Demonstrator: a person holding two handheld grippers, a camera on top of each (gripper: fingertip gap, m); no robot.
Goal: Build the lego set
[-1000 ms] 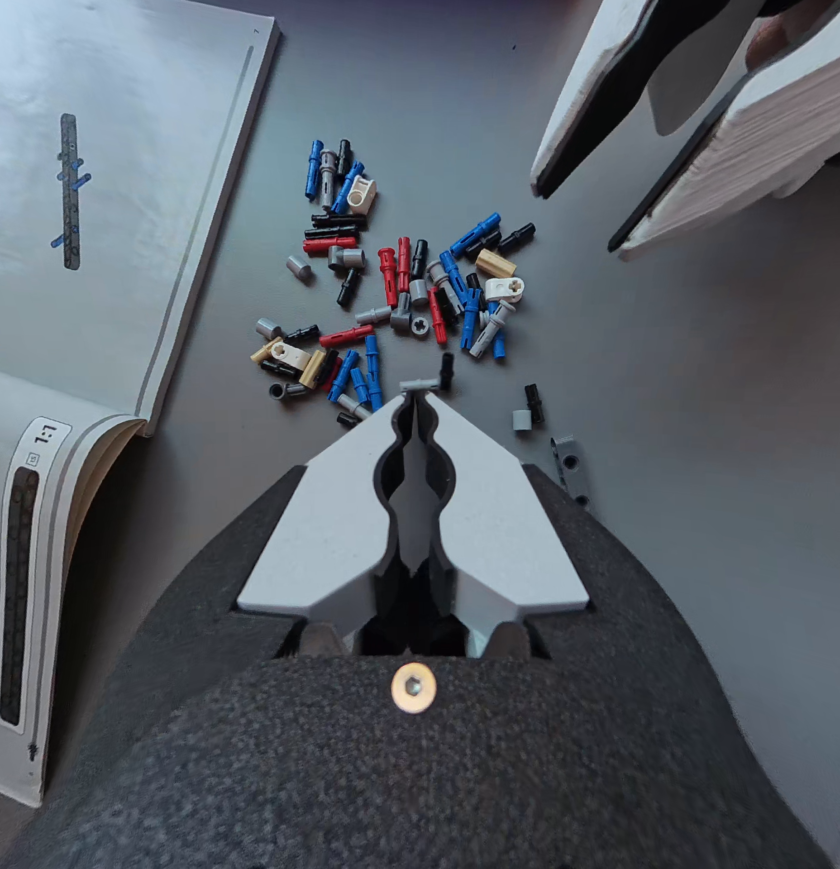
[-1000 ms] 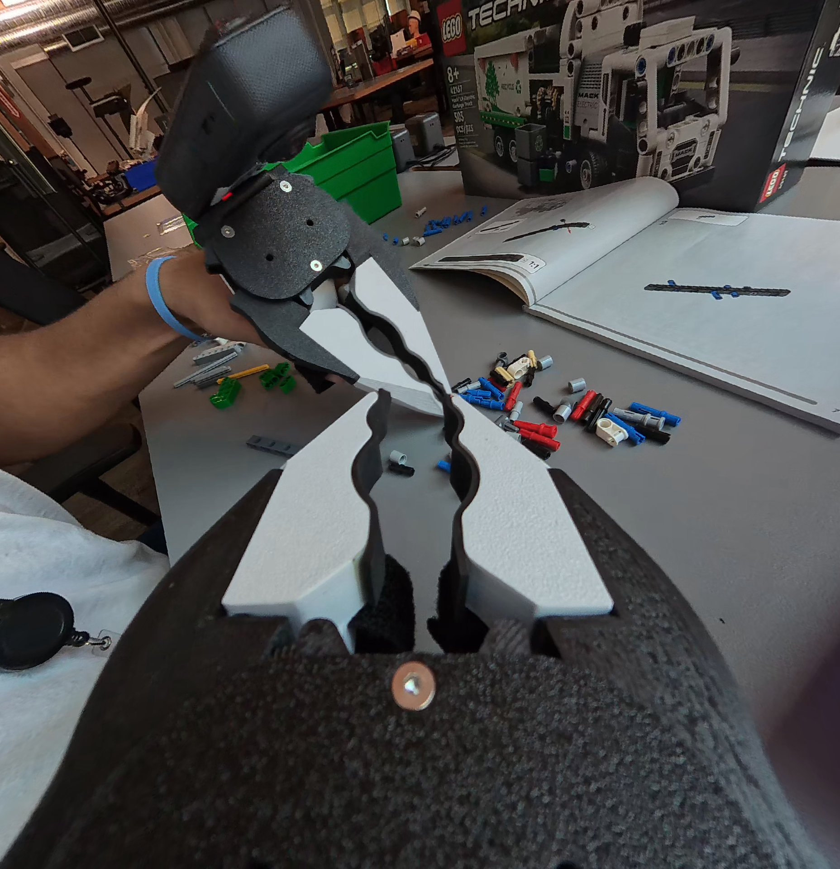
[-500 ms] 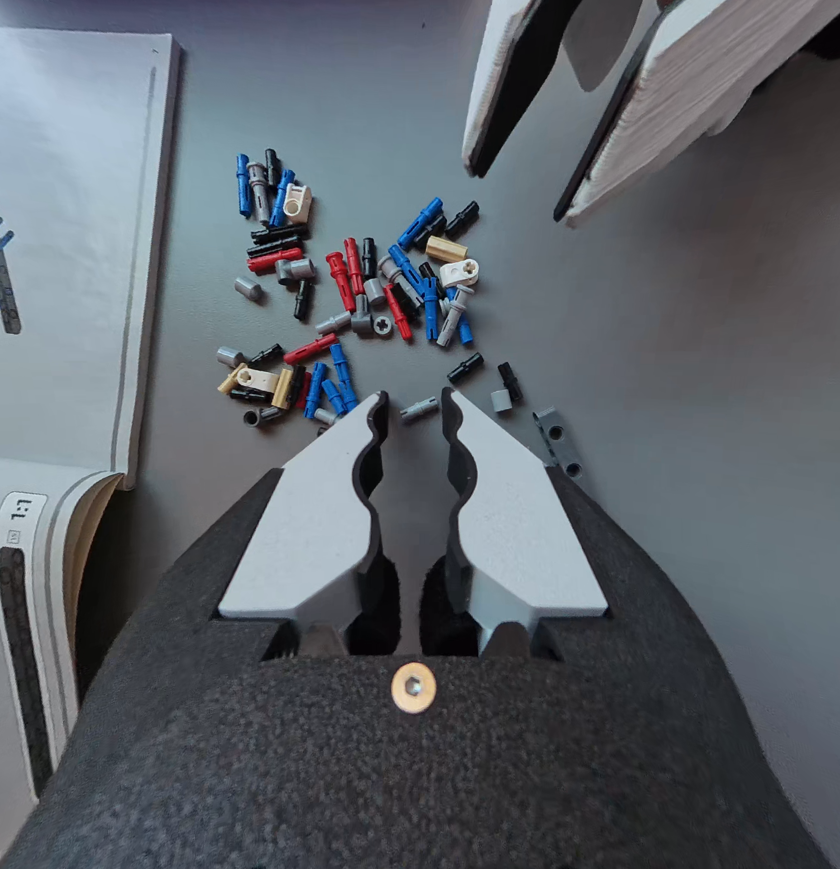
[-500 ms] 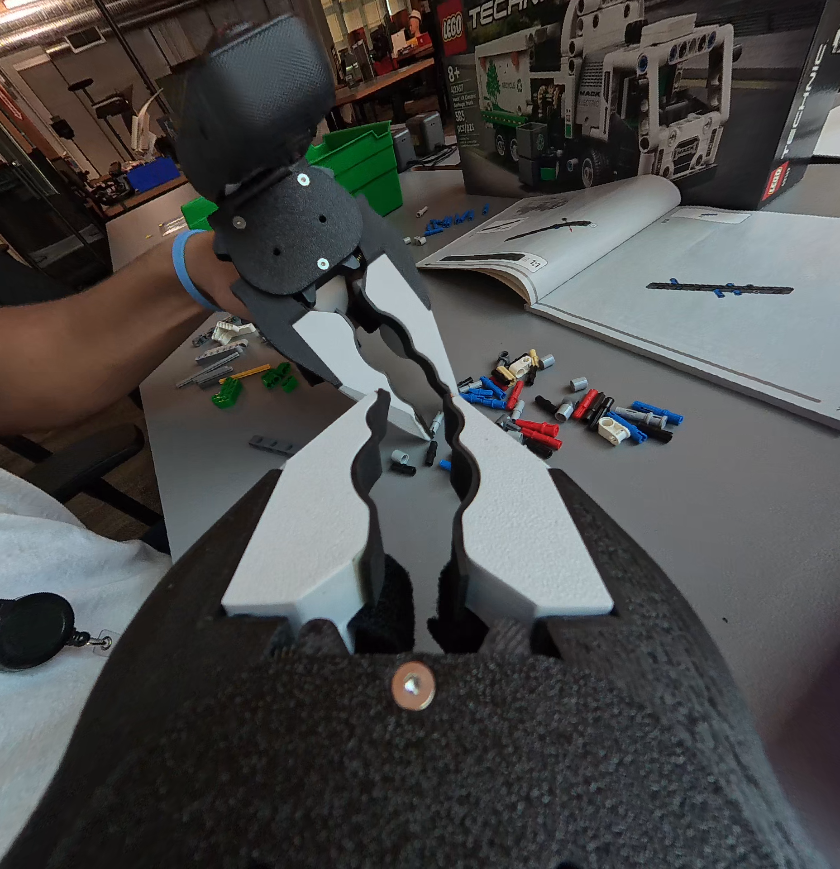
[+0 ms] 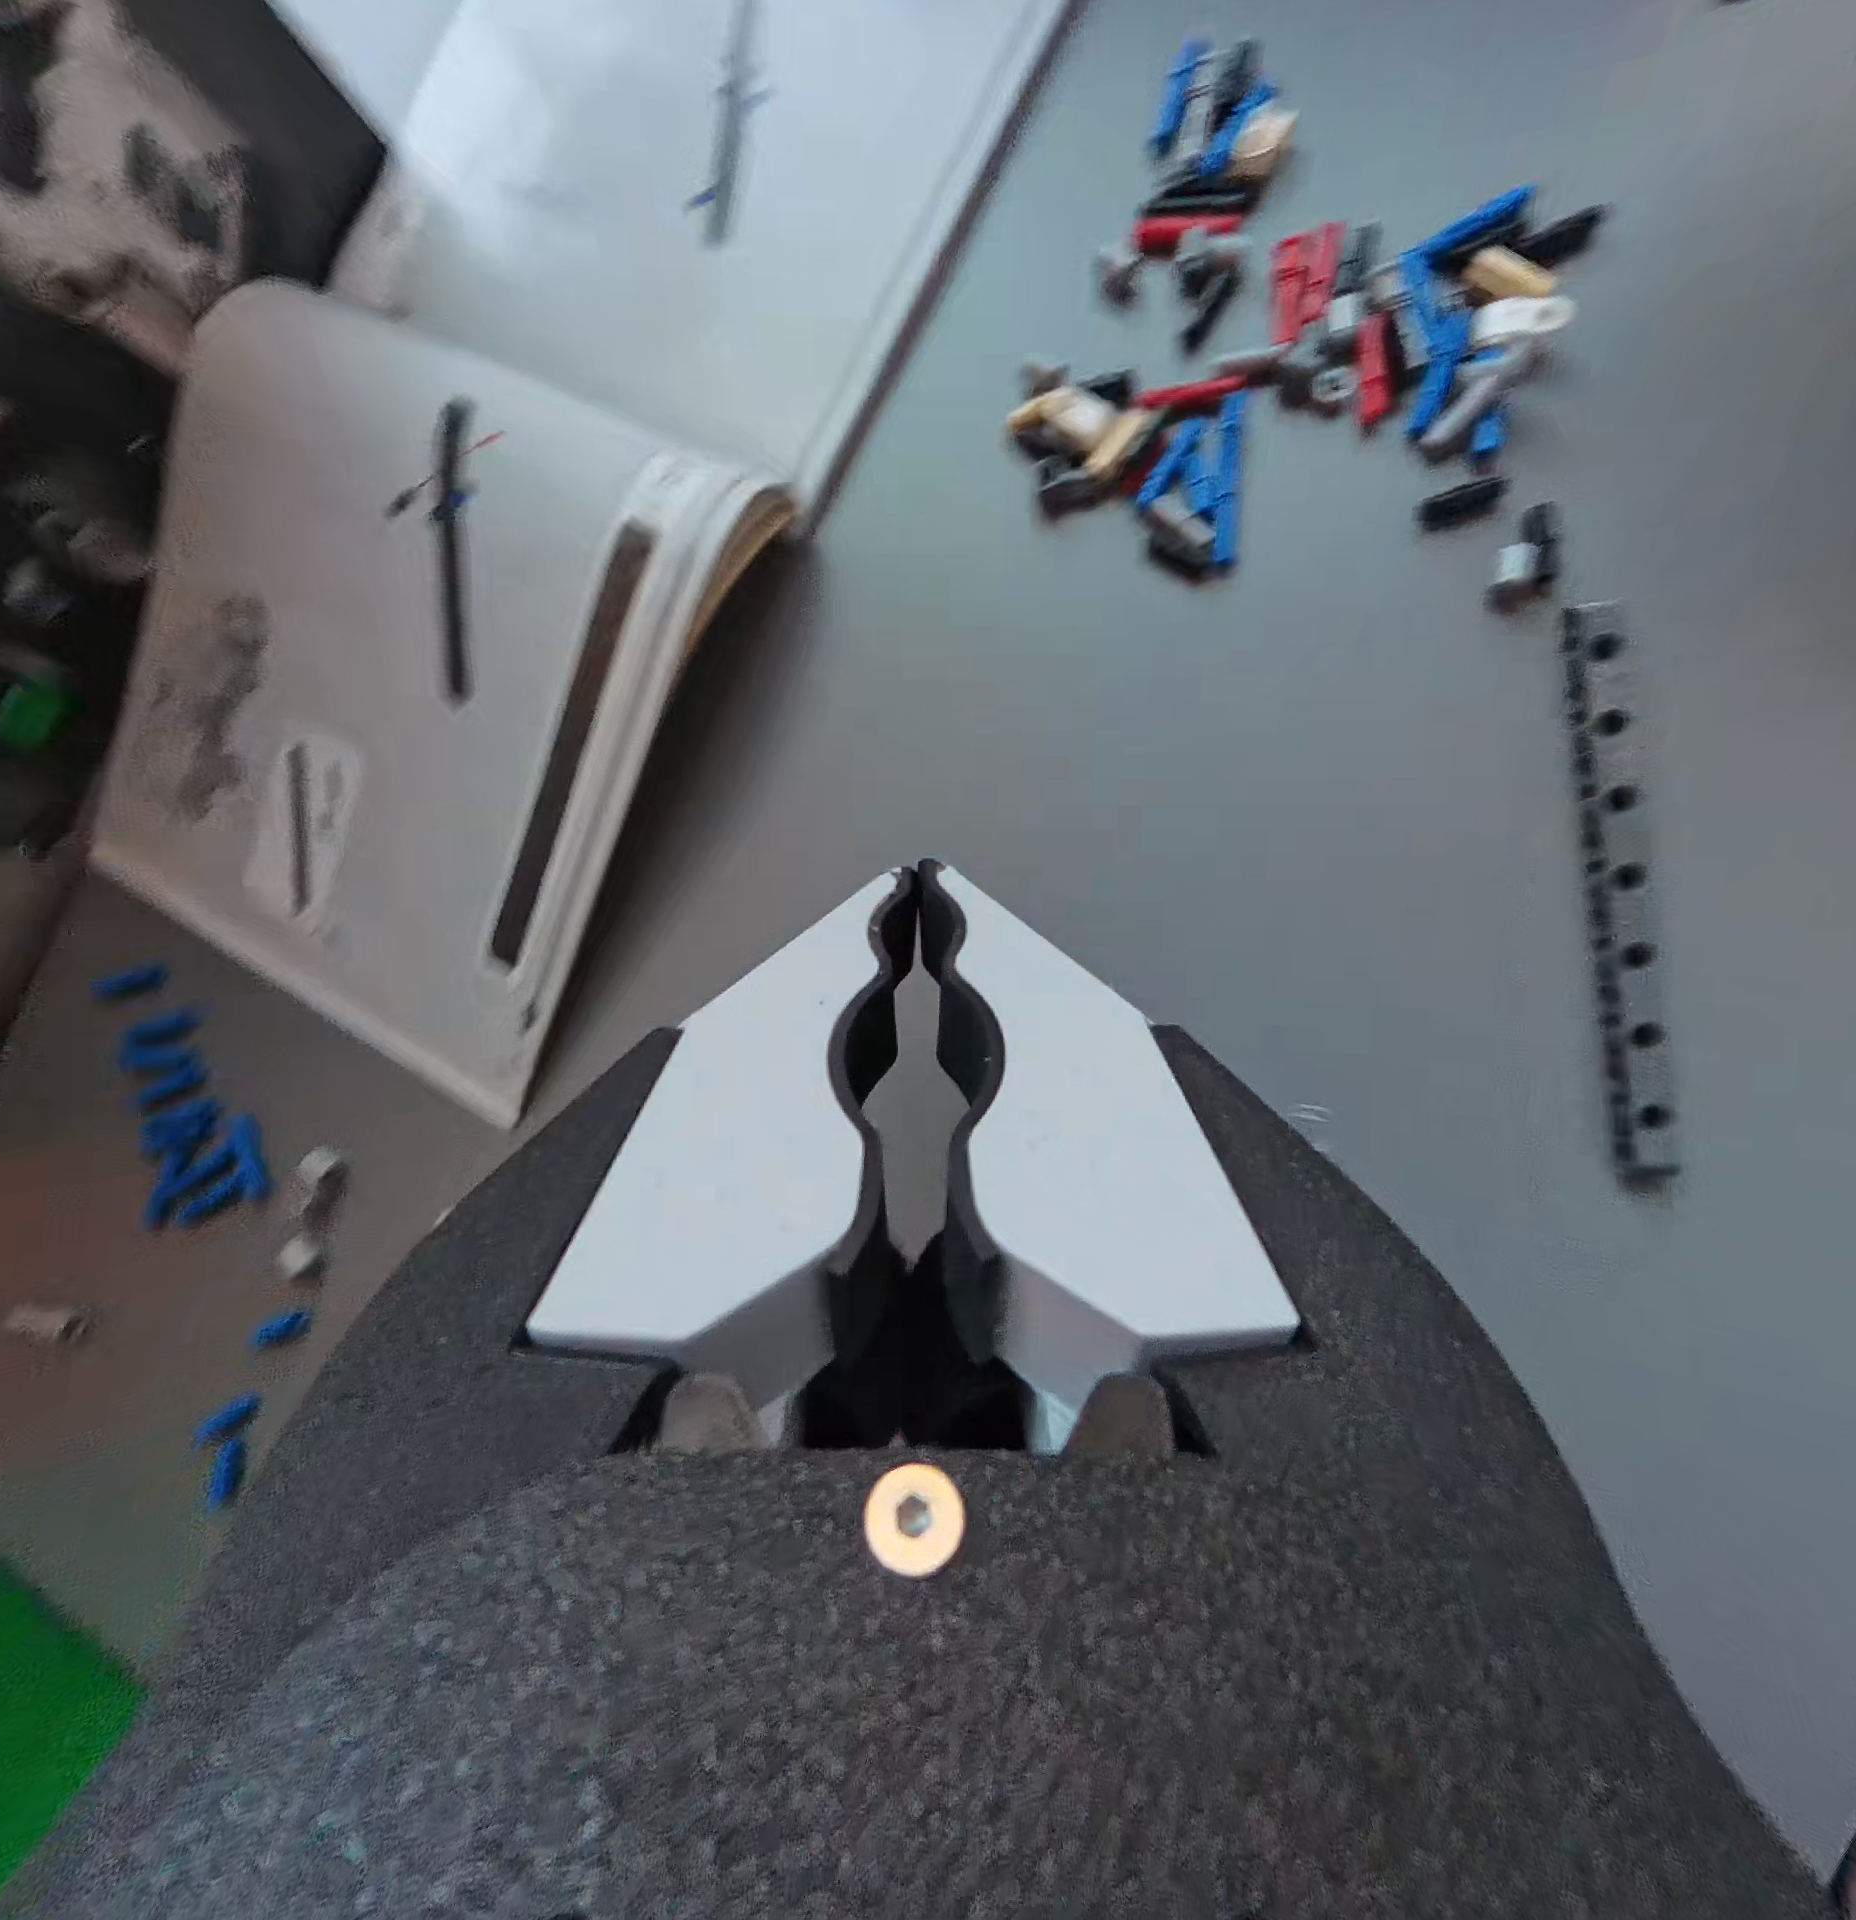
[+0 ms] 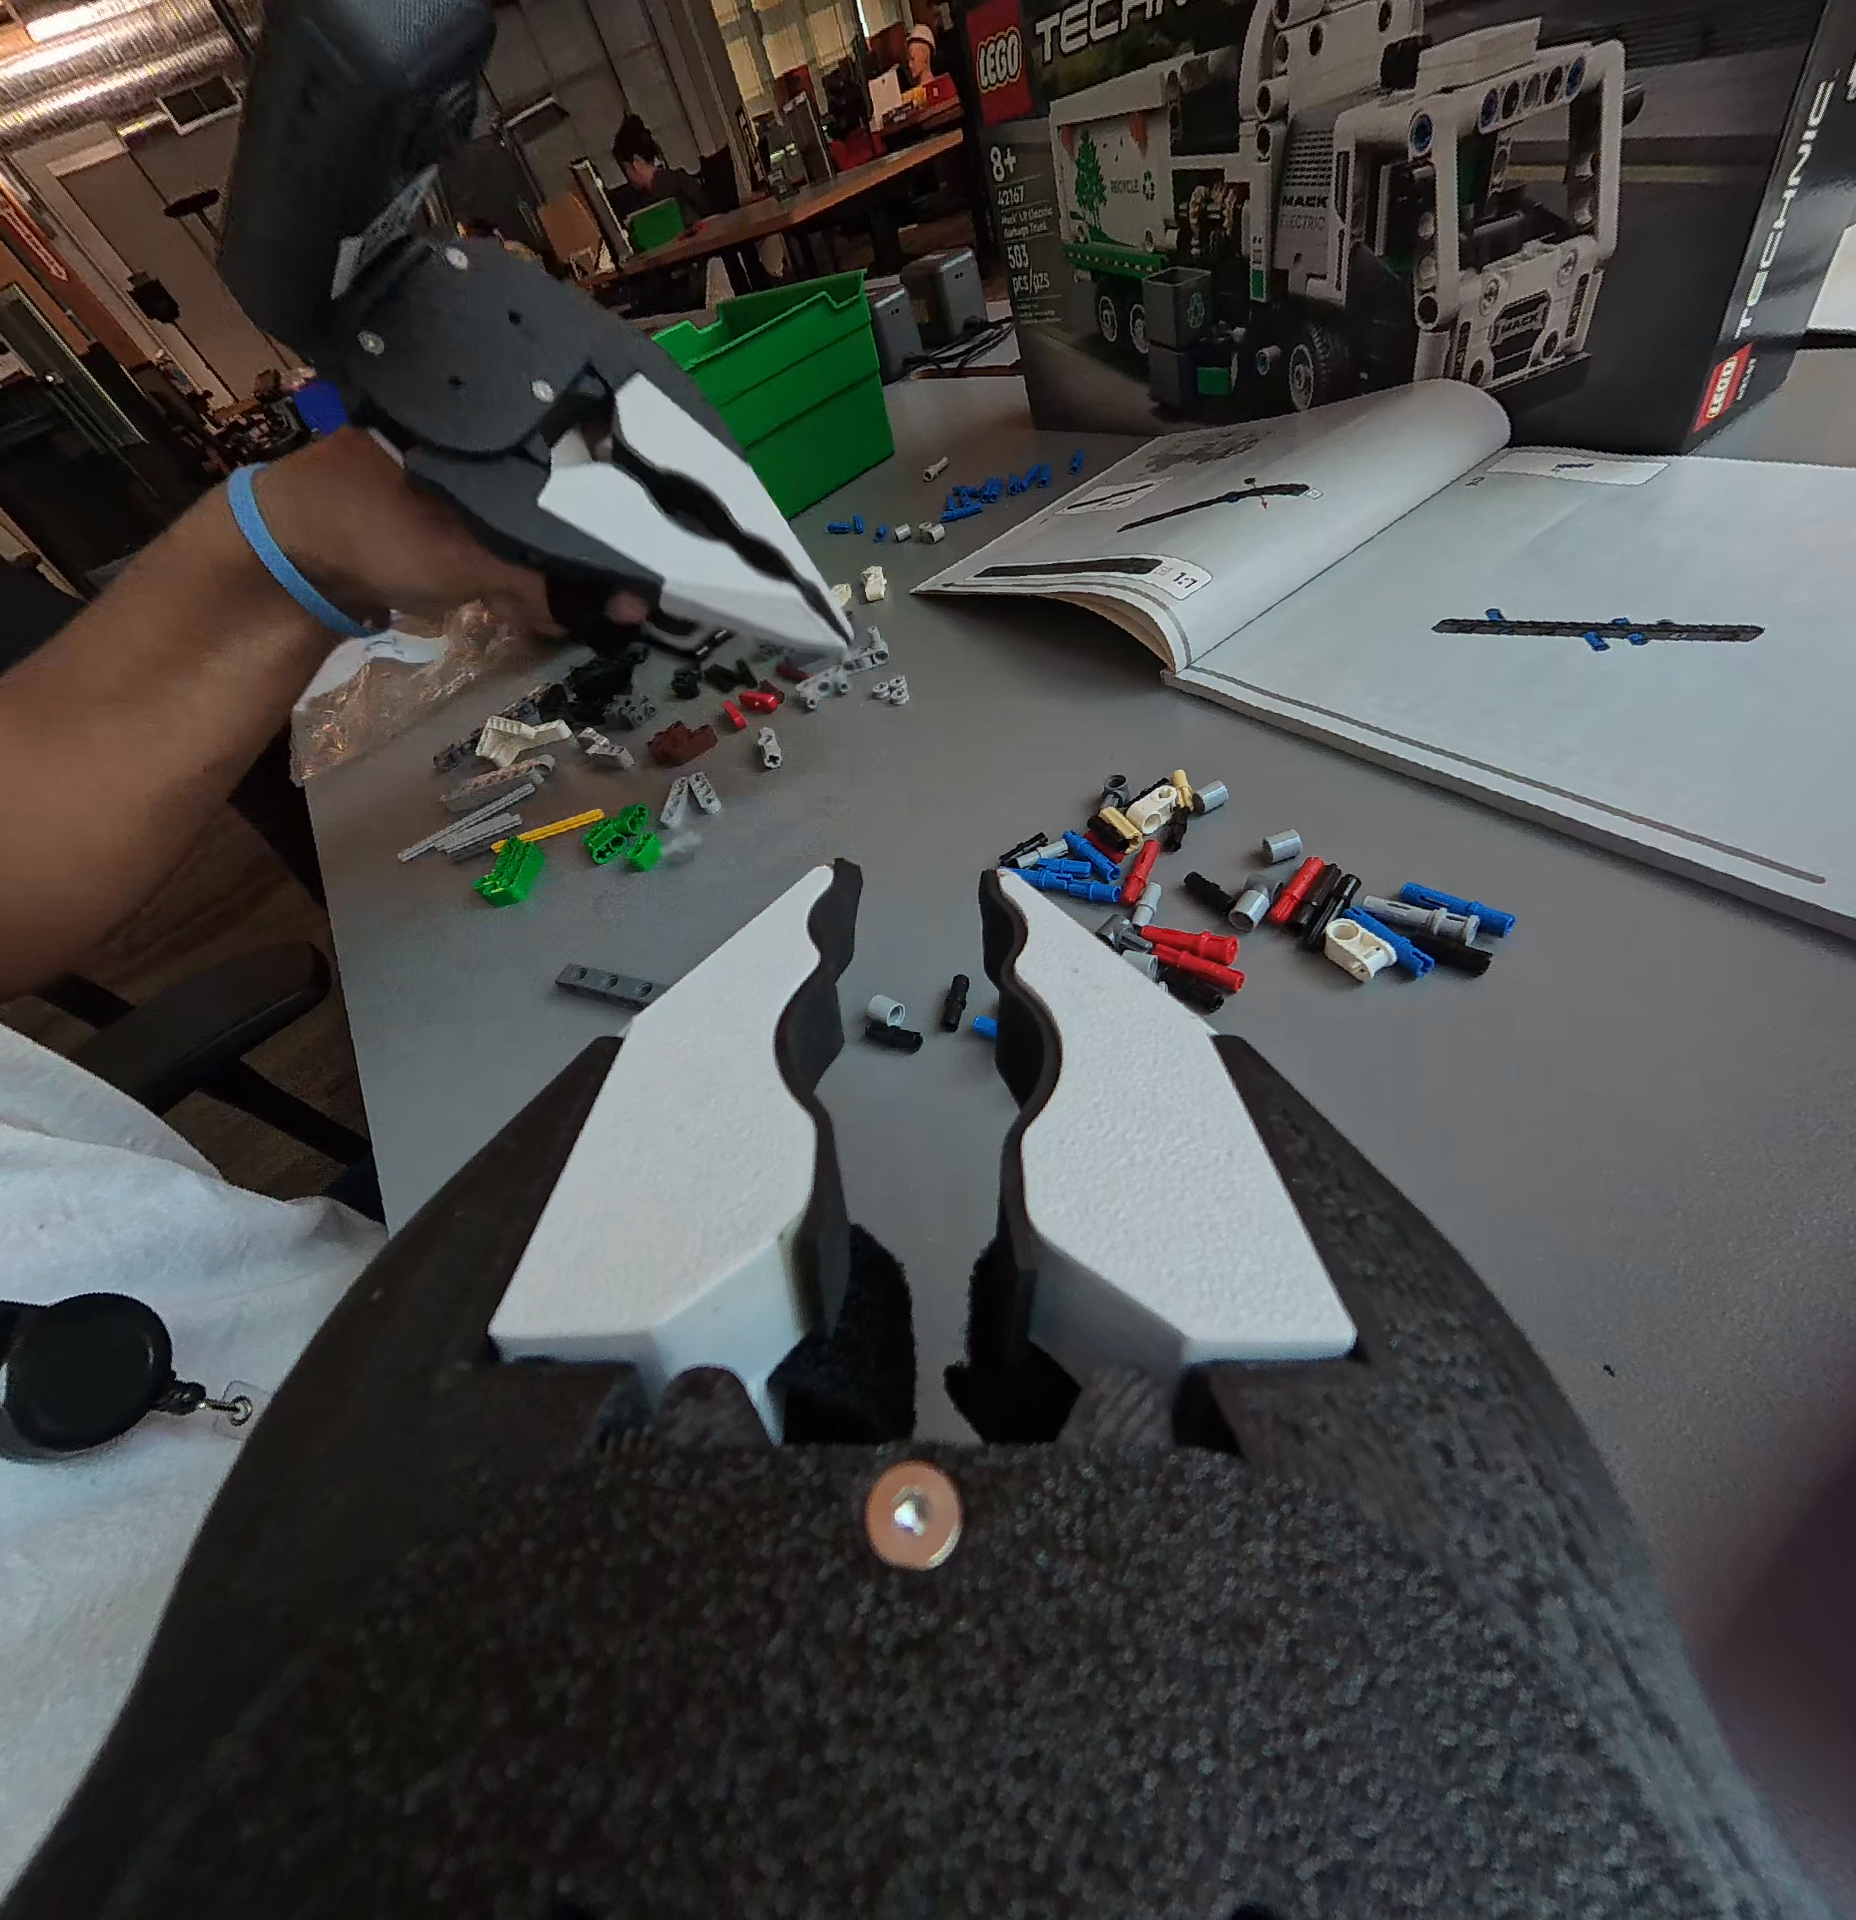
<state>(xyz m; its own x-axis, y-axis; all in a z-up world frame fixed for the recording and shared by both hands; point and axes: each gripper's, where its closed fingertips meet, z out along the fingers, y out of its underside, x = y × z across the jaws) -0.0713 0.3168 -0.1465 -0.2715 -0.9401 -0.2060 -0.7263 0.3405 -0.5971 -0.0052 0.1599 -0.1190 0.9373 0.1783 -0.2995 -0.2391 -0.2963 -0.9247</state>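
My left gripper (image 5: 919,871) is shut, and nothing shows between its tips. It hangs over bare grey table near the open instruction booklet (image 5: 488,582). In the right wrist view it (image 6: 841,634) is raised at the upper left, above a spread of mixed parts (image 6: 612,748). My right gripper (image 6: 919,883) is open and empty above the table. A pile of blue, red, black and grey pins (image 6: 1267,914) lies just right of its tips and also shows in the left wrist view (image 5: 1319,343). A long dark grey beam (image 5: 1620,894) lies beside the pile.
The set's box (image 6: 1423,208) stands at the back behind the booklet (image 6: 1526,644). A green bin (image 6: 799,384) stands at the back left, with small blue pins (image 6: 986,494) near it. A person's arm (image 6: 124,727) reaches in from the left. Tip to tip, the grippers are about 15 cm apart.
My left gripper opened over a grey pin by the pile, then shut and swung left and away toward the booklet and the mixed parts. My right gripper stayed open in place.
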